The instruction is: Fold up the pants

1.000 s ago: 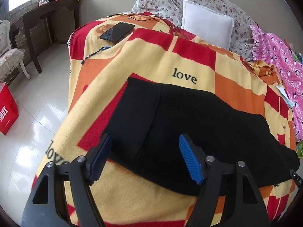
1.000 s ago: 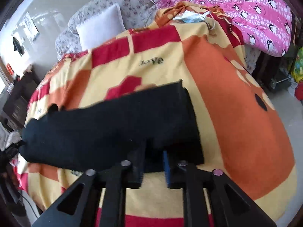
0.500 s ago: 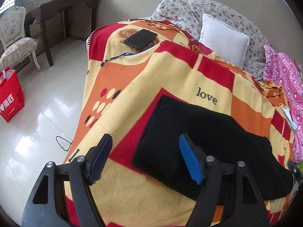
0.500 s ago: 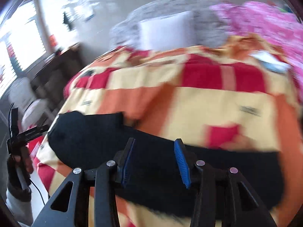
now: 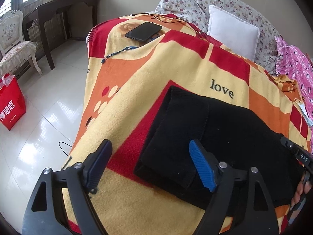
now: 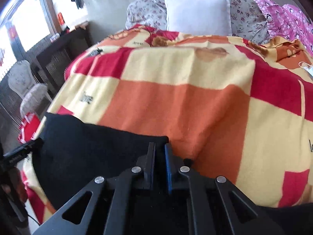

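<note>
Black pants [image 5: 211, 137] lower right on the blanket [image 5: 137, 78], left tongs [image 5: 150, 164] spread wide over their near corner, right tongs [image 6: 160, 156] pinching the upper edge, bare blanket upper frame.

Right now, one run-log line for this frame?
task: fold pants | left claw: open, over edge of black pants | right claw: shut on pants corner | surface: patterned blanket | phone far end

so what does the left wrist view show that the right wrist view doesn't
Only the left wrist view: a black phone on the blanket, a red shopping bag on the floor, and the open left tongs.
Only the right wrist view: the right tongs shut on the black pants.
Both: the pants, the love-print blanket, the white pillow and the pink penguin fabric.
</note>
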{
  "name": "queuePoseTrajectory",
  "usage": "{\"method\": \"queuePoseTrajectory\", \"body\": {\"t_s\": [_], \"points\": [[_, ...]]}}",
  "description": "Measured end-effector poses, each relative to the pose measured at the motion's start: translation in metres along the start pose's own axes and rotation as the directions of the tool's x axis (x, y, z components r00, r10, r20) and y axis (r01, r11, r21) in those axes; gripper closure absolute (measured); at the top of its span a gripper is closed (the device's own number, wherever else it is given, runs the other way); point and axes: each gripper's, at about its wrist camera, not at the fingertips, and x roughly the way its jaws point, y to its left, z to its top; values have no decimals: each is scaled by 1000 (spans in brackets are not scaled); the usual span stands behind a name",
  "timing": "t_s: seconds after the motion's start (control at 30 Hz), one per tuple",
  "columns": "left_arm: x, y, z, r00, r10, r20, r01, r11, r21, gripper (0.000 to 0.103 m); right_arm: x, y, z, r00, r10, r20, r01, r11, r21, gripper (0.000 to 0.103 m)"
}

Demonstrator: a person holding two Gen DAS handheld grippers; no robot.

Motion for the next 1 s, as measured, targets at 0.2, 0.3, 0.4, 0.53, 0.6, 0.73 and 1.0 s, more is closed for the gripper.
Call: {"method": "queuePoseTrajectory", "body": {"t_s": [0.2,0.3,0.4,0.53,0.6,0.73,1.0], "points": [[-17,-3,3,999,21,30,-22,1000,21,22,-41,6,-3,998,41,52,-42,999,1,73],[-26,-7,4,998,23,50,-24,999,27,22,-62,19,-11,994,74,75,-71,996,-46,69],[-32,-12,4,998,18,61,-20,999,33,22,-71,35,-23,992,105,65,-99,991,-86,69],[-42,-22,2,997,-3,77,-1,999,48,22,-75,53,-39,990,126,57,-118,986,-120,69],[-45,-25,2,996,-6,83,1,998,60,22,-75,63,-47,987,157,40,-150,978,-142,64],[-44,-25,4,997,-7,72,4,999,50,22,-72,93,-65,978,210,-1,-203,947,-250,50],[-35,-27,1,999,8,54,-11,999,52,22,-50,145,-80,975,219,-42,-217,888,-406,50]]}}
